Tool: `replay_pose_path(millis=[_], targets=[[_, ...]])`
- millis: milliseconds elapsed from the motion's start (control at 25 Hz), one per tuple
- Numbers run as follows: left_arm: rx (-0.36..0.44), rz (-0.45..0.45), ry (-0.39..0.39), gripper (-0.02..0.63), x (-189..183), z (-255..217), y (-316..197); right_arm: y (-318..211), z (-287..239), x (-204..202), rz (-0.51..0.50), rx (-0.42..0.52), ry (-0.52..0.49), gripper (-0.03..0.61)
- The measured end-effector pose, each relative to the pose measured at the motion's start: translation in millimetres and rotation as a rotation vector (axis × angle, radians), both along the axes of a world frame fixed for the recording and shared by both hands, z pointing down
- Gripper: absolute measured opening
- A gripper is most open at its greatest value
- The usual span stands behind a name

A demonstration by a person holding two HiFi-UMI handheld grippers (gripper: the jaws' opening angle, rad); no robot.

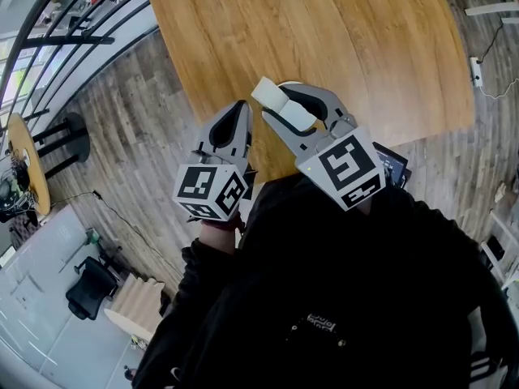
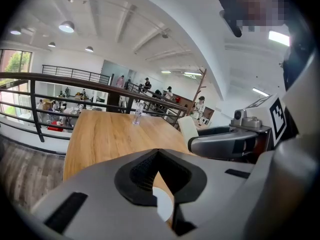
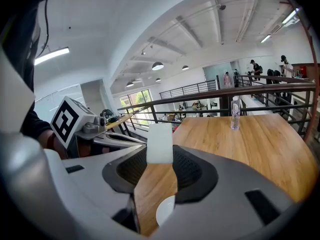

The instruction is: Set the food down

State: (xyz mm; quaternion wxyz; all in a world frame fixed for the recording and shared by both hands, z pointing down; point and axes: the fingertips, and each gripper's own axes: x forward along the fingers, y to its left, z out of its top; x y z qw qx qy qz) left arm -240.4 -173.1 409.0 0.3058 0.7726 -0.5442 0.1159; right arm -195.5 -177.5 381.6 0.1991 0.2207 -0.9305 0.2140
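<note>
White block [image 3: 160,143] pinched between right gripper [image 3: 161,156] jaws' tips, left gripper [image 2: 157,153] jaws closed, empty

Right tongs [image 1: 289,110] grip a white block [image 1: 277,101] above the wooden table [image 1: 324,31], left tongs [image 1: 238,113] beside.

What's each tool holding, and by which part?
A white food block, its sides pinched between the jaw tips of the right tool; the left tool is shut, empty.
</note>
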Motion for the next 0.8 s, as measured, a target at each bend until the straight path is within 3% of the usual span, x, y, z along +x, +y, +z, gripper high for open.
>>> replay_pose_path(millis=[200, 800], targets=[[-0.004, 0.013, 0.065, 0.000, 10, 6, 4, 1, 24, 11, -0.001, -0.037, 0.054, 0.170], [-0.084, 0.035, 0.039, 0.000, 12, 27, 18, 21, 102, 19, 0.001, -0.098, 0.184, 0.170]])
